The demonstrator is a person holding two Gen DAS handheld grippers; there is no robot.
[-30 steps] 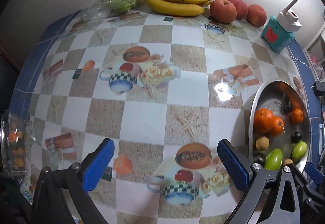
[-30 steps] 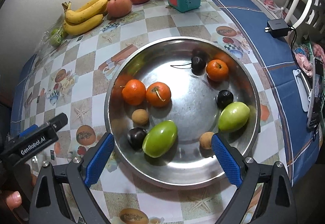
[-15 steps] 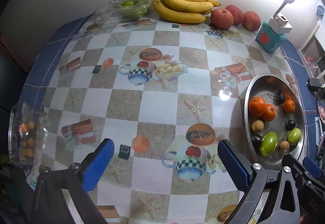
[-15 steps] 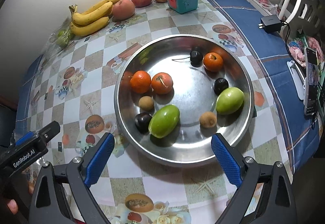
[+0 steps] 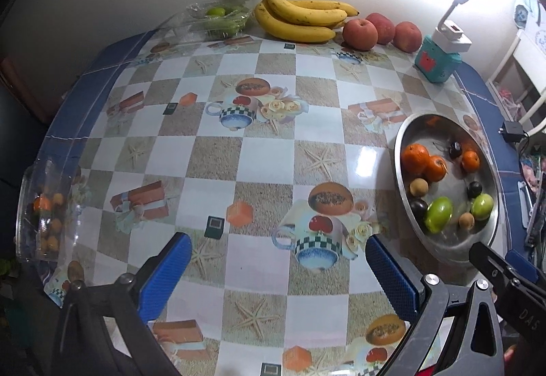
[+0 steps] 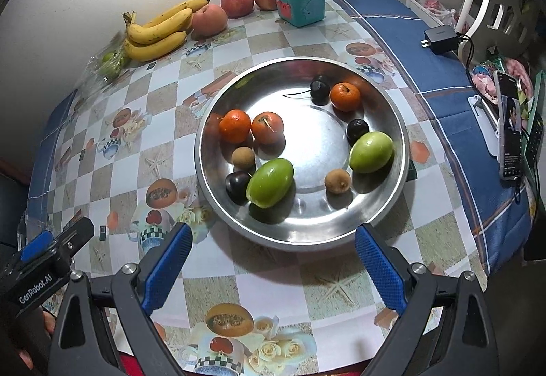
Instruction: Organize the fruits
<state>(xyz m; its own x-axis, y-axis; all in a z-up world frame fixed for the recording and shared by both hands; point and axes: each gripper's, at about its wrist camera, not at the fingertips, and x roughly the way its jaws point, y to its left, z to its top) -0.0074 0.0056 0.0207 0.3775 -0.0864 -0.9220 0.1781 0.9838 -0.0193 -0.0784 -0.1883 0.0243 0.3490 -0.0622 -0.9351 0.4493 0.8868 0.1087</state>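
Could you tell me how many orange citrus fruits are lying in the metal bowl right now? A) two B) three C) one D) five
B: the right wrist view shows two oranges side by side at the left of the metal bowl and a third apart at the far side, beside a dark fruit.

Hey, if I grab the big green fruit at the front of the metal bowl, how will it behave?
The green fruit looks smooth and glossy, so it may slip between the pads. Its oval shape suggests it could roll on the curved steel bowl if nudged. It touches a dark plum, which would likely shift too. The right gripper is open wide enough, apparently.
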